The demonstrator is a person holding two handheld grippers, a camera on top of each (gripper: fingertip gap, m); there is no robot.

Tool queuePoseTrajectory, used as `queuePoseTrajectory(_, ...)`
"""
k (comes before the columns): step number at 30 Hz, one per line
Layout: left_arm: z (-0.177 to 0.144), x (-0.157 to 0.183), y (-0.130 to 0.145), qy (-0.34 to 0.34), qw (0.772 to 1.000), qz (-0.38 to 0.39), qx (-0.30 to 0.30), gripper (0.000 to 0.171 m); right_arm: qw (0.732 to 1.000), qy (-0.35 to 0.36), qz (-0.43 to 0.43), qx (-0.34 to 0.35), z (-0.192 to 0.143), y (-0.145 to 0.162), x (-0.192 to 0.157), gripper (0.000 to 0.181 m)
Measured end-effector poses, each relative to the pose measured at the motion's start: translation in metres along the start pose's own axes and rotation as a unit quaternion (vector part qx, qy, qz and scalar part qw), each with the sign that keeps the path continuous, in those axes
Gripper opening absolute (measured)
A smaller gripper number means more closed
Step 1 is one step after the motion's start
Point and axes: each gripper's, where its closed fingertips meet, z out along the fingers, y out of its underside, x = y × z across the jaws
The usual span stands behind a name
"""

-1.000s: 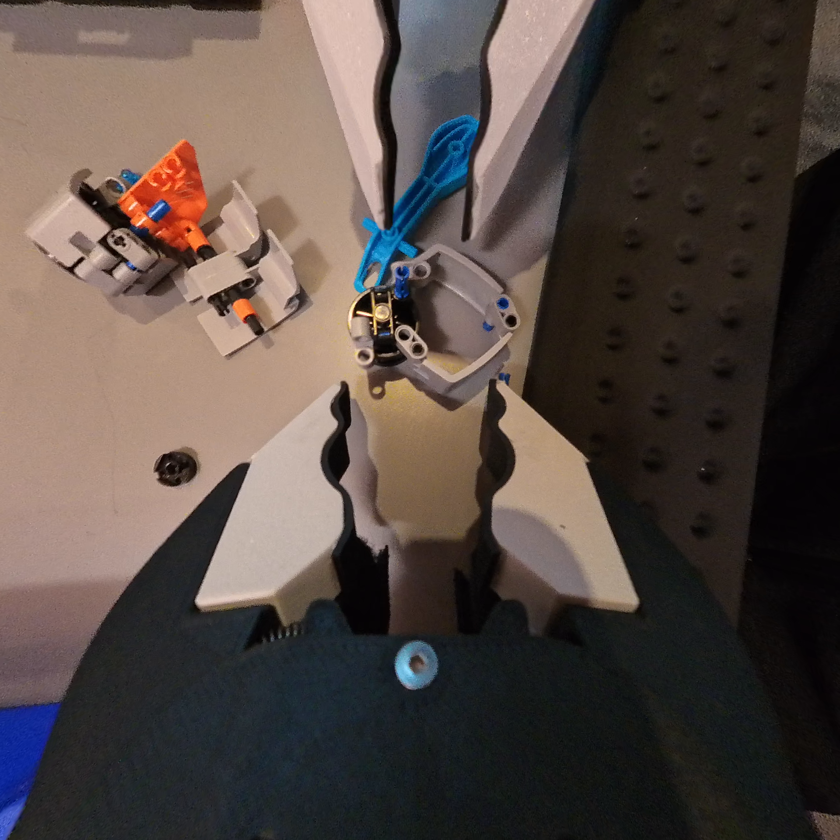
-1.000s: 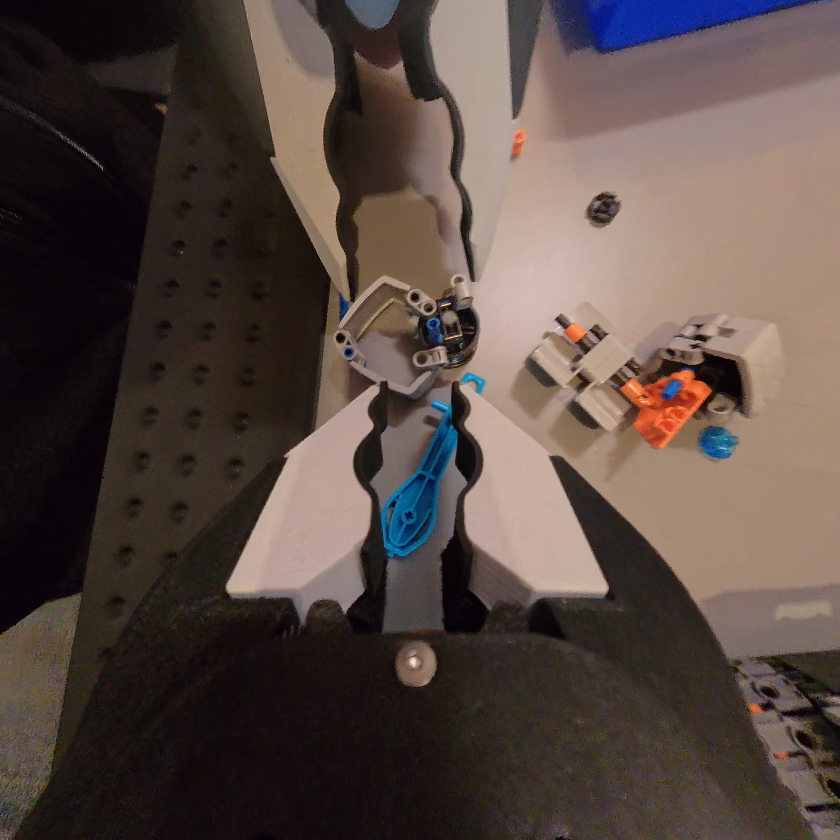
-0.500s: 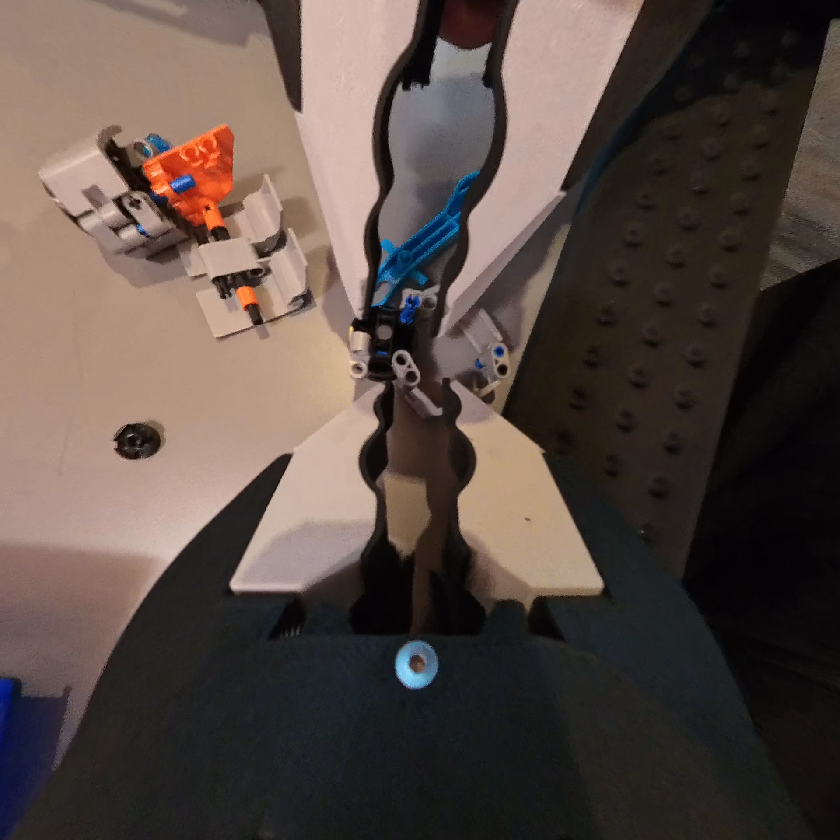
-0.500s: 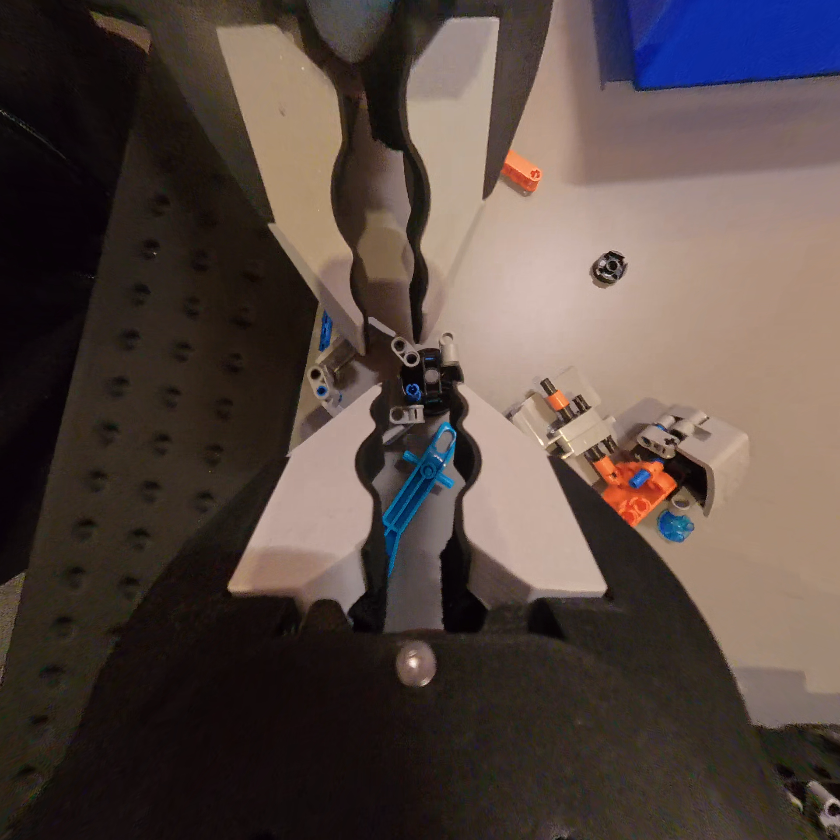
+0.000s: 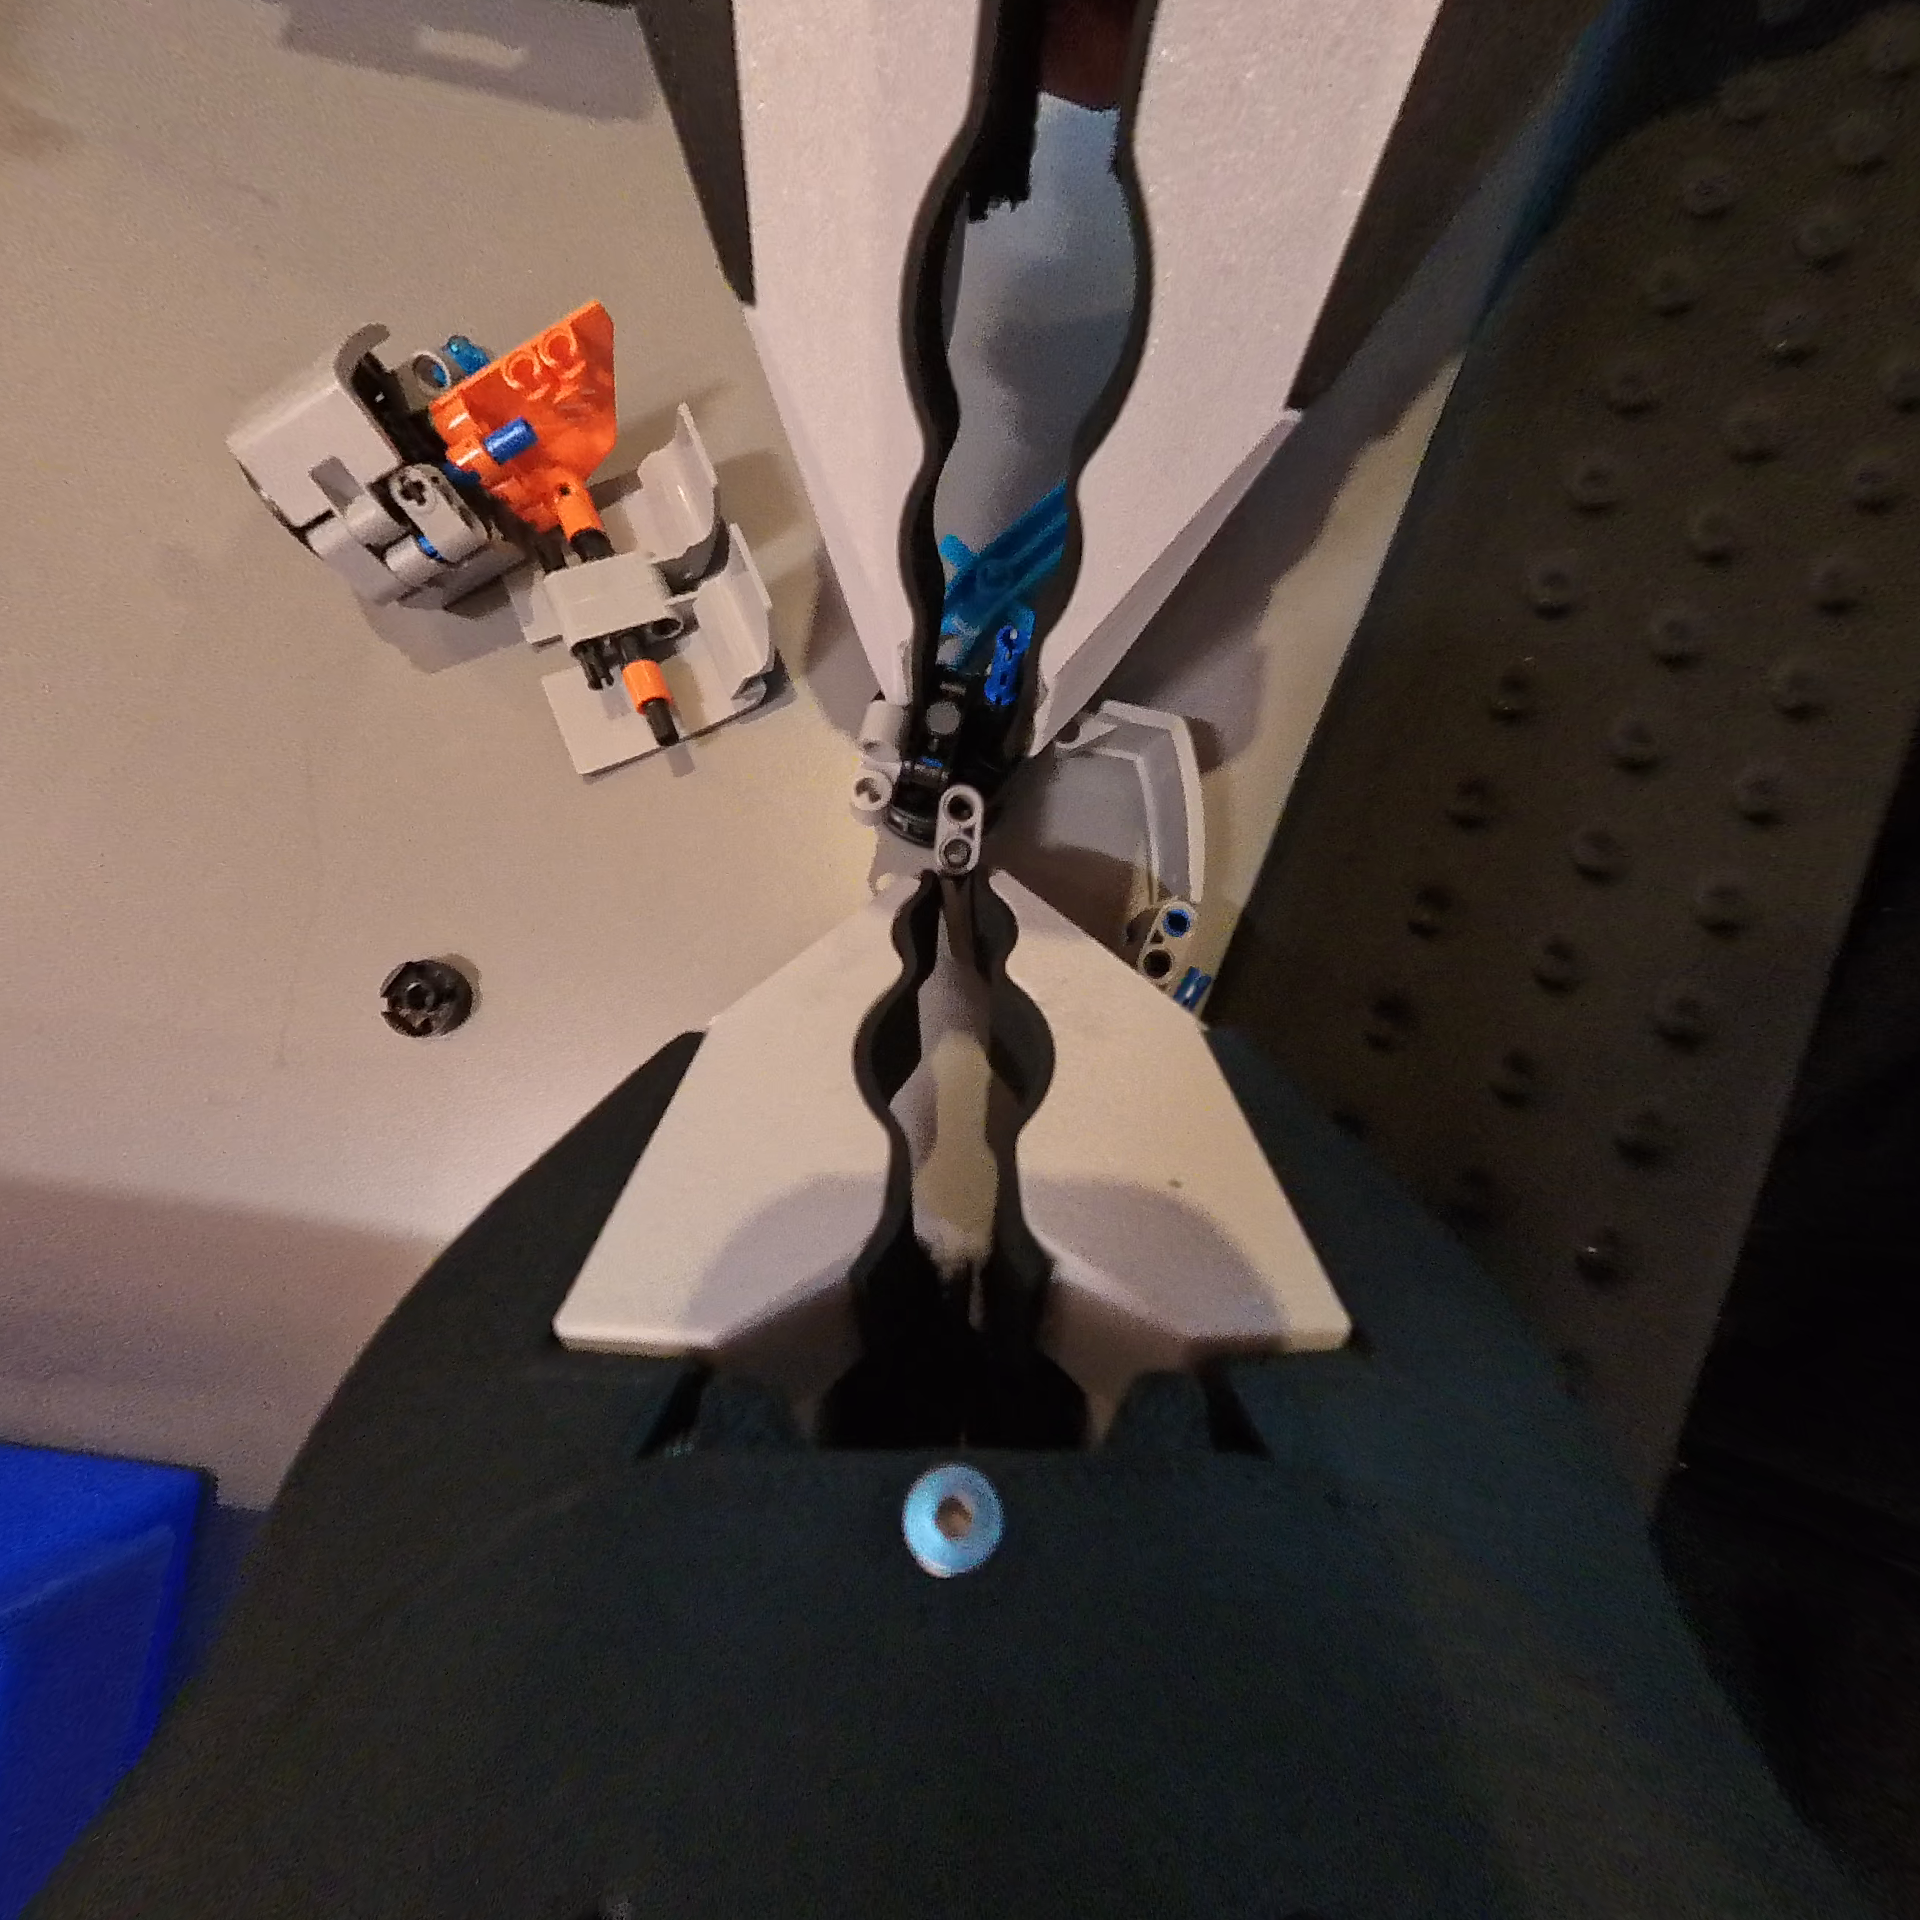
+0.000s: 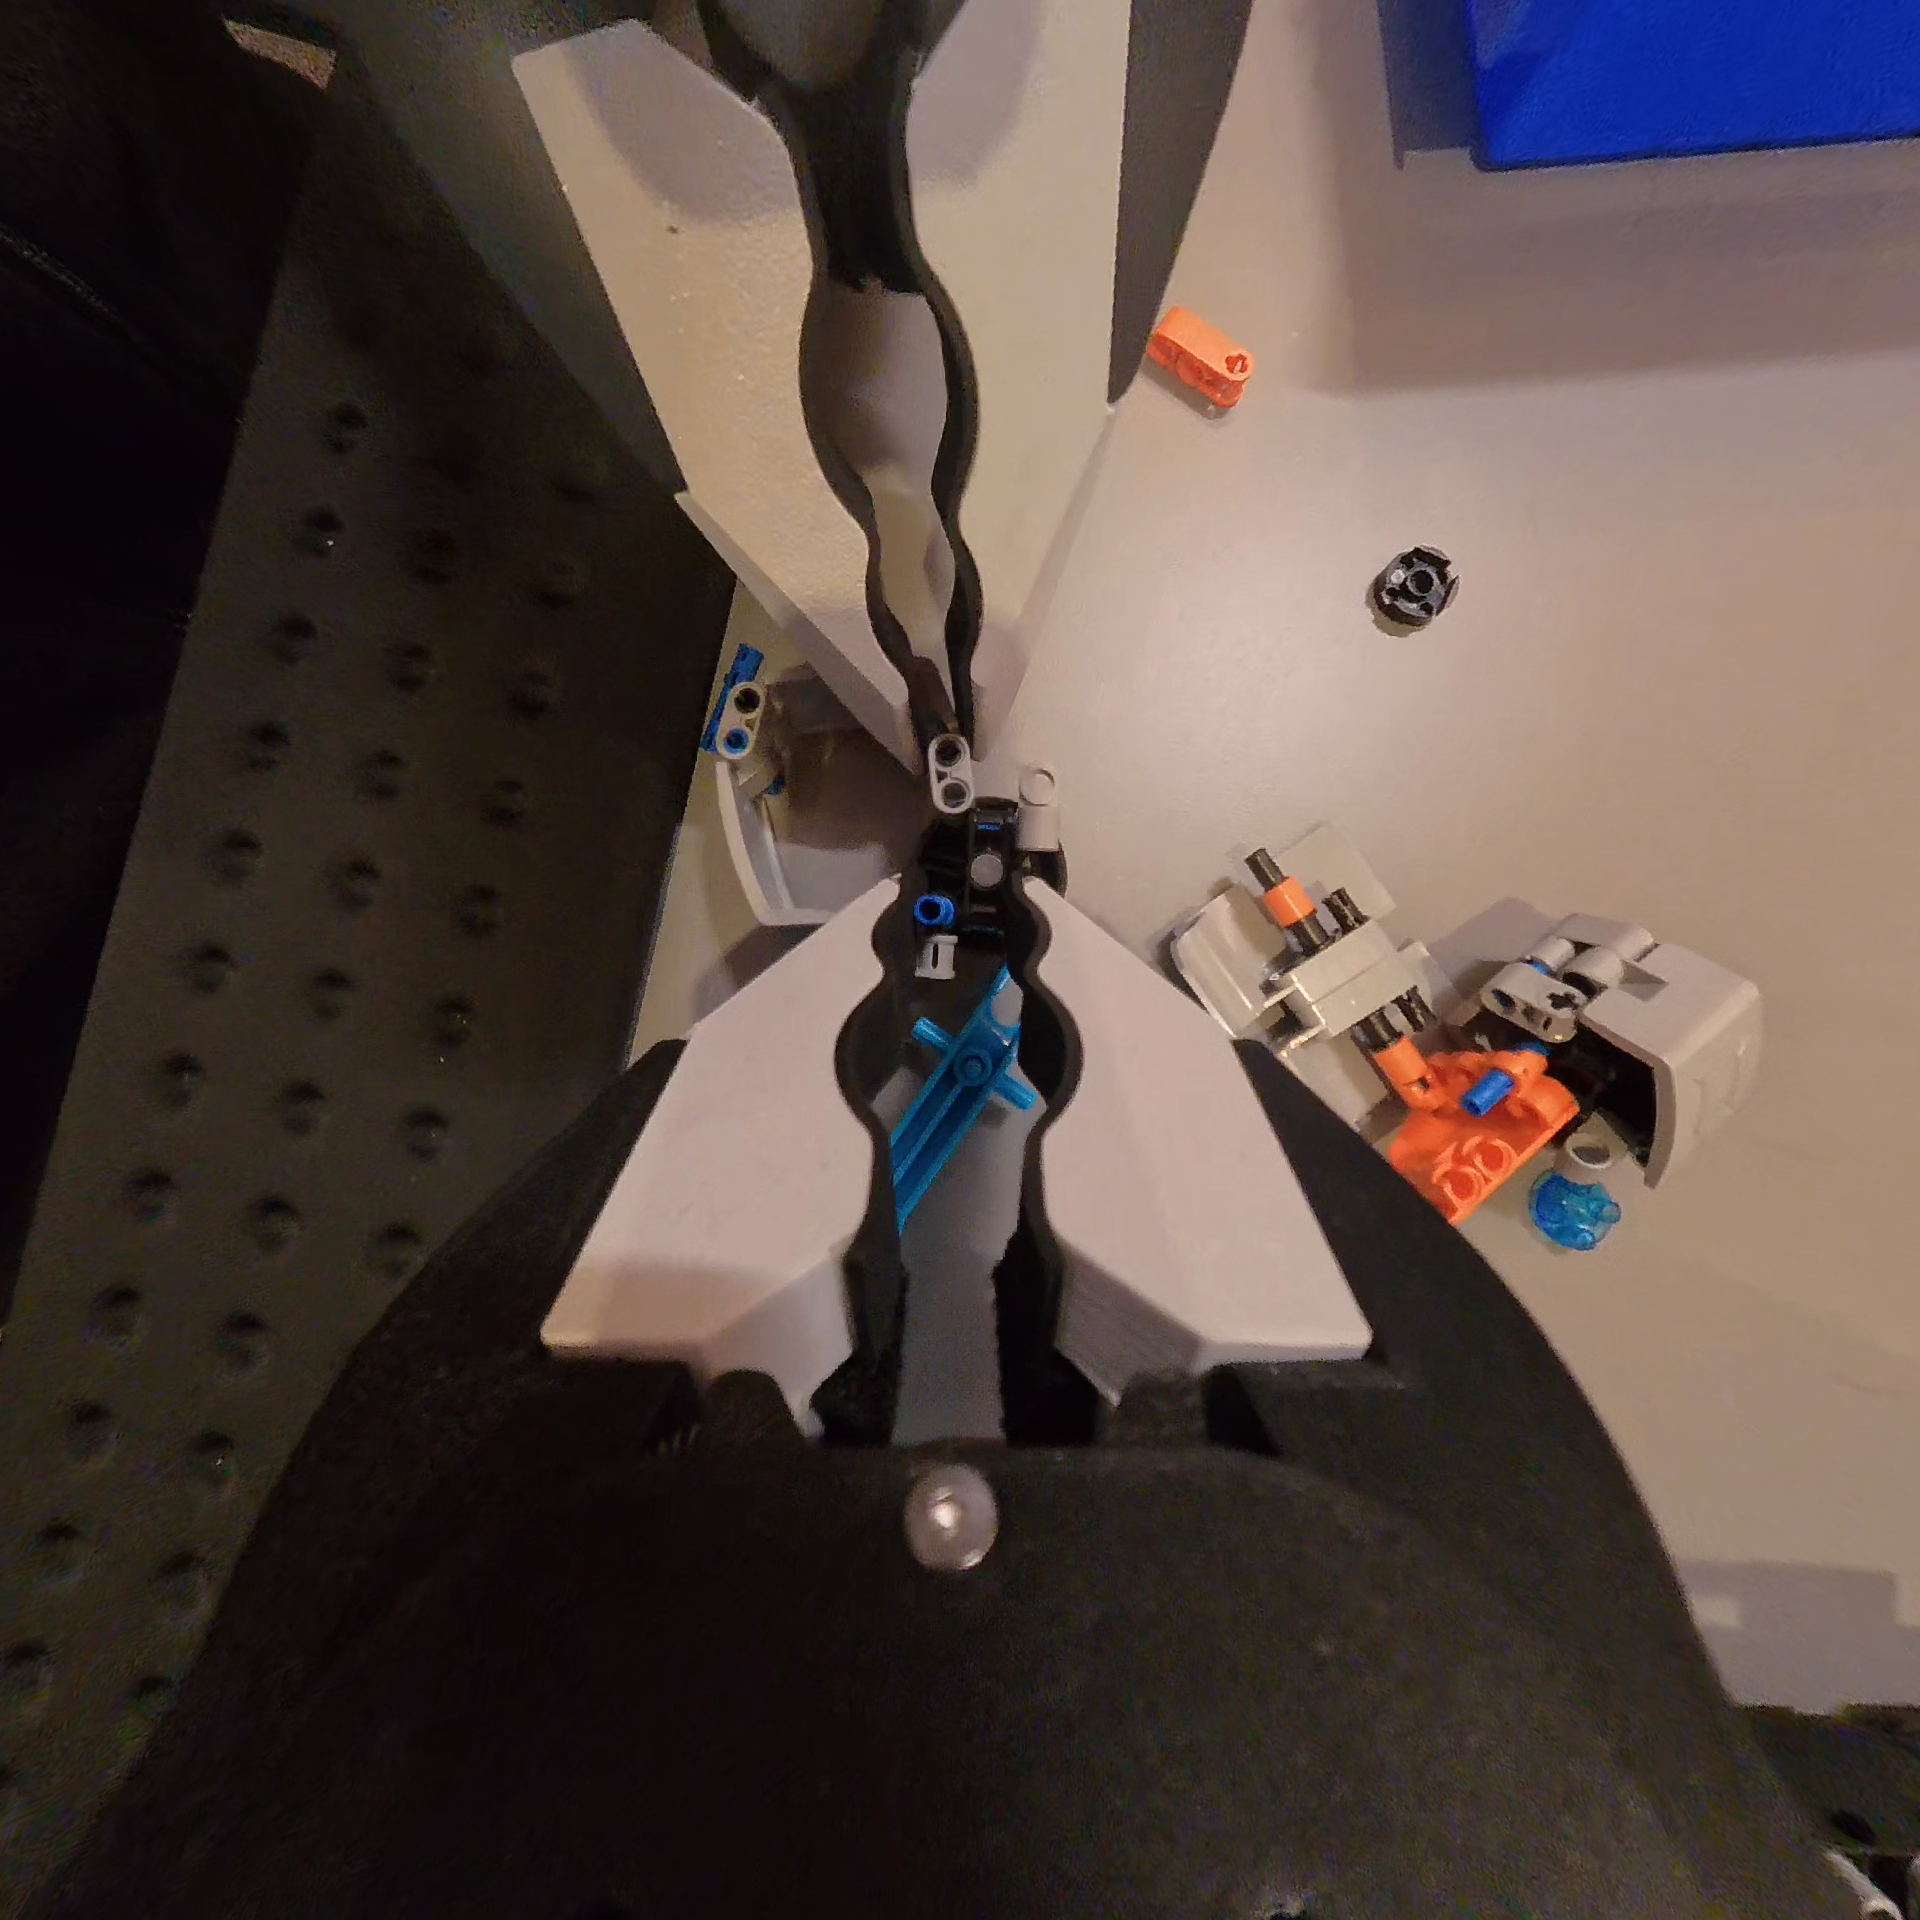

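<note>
Grippers (image 5: 948, 894) (image 6: 966, 914) tip-to-tip (table edge (image 6: 675, 935) beside)

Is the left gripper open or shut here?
Shut: the left gripper has its tips pinched on the small black-and-grey brick assembly, with almost no gap between them.

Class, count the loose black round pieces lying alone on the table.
1: the black round piece lies alone on the table, away from both grippers; others may be hidden.
</note>
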Motion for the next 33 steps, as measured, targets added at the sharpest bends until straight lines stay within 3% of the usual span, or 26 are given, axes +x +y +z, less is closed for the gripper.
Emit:
queuePoseTrajectory(13, -0.005, -0.008, 0.0, -0.033, 0.999, 0.005, 0.013, 0.003, 1.0, -0.001, 0.002, 0.004, 0.001, -0.002, -0.002, 0.013)
queuePoseTrajectory(18, -0.008, -0.01, -0.003, -0.062, 0.997, 0.045, 0.023, 0.003, 1.0, -0.005, 0.021, 0.001, 0.001, -0.002, -0.001, 0.013)
queuePoseTrajectory(33, -0.01, -0.011, -0.005, -0.05, 0.998, 0.019, 0.045, 0.003, 1.0, -0.005, 0.016, -0.011, 0.002, -0.002, -0.001, 0.013)
